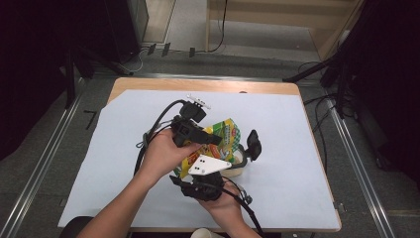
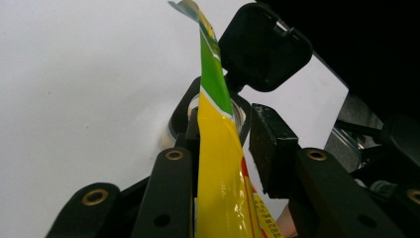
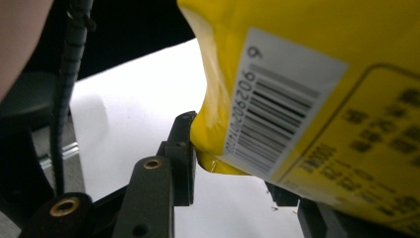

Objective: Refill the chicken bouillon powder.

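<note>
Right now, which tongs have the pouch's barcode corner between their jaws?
The right tongs: the yellow pouch shows its barcode there. The left tongs take its green-topped edge, facing the jar.

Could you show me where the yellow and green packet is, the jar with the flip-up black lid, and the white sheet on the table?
yellow and green packet [image 2: 218, 163]: left gripper view, its yellow lower face.
jar [image 2: 240, 116]: left gripper view, its rim.
black lid [image 2: 265, 47]: left gripper view, its middle.
white sheet [image 1: 297, 148]: high view, a bare part.

High view looks down; both claw cameras crowd the yellow pouch [image 1: 224, 136].
</note>
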The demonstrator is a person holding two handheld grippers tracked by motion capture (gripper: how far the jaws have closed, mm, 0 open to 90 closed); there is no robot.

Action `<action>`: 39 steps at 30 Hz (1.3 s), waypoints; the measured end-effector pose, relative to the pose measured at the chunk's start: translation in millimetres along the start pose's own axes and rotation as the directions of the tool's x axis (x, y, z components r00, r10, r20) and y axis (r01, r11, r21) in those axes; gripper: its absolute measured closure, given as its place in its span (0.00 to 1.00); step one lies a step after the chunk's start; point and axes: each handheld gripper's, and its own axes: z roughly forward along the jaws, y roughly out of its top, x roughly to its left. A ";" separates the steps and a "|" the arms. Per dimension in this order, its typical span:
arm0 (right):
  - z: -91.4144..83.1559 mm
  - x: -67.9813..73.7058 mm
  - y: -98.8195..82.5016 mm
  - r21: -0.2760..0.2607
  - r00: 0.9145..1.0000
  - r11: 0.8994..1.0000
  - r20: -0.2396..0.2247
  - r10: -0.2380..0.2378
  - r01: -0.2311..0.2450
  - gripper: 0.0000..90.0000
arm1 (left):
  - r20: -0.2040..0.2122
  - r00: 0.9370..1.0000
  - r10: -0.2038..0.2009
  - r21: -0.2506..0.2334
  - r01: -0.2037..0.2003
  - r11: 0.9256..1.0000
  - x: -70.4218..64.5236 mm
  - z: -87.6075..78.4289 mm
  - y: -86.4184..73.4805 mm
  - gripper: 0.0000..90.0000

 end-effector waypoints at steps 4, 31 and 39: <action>-1.2 -1.1 1.0 -0.016 1.000 0.999 -0.009 0.029 -0.029 0.70 | 0.008 1.000 0.006 -0.006 -0.006 1.000 -2.1 -0.8 1.9 0.74; 0.7 -3.6 5.5 -0.006 1.000 1.000 -0.019 0.008 -0.008 0.69 | 0.012 1.000 0.000 0.016 0.000 1.000 5.2 -1.2 7.1 0.78; 0.9 -5.5 3.4 0.002 1.000 1.000 -0.008 -0.001 0.001 0.70 | 0.012 1.000 0.010 0.021 -0.010 1.000 4.4 1.4 7.2 0.79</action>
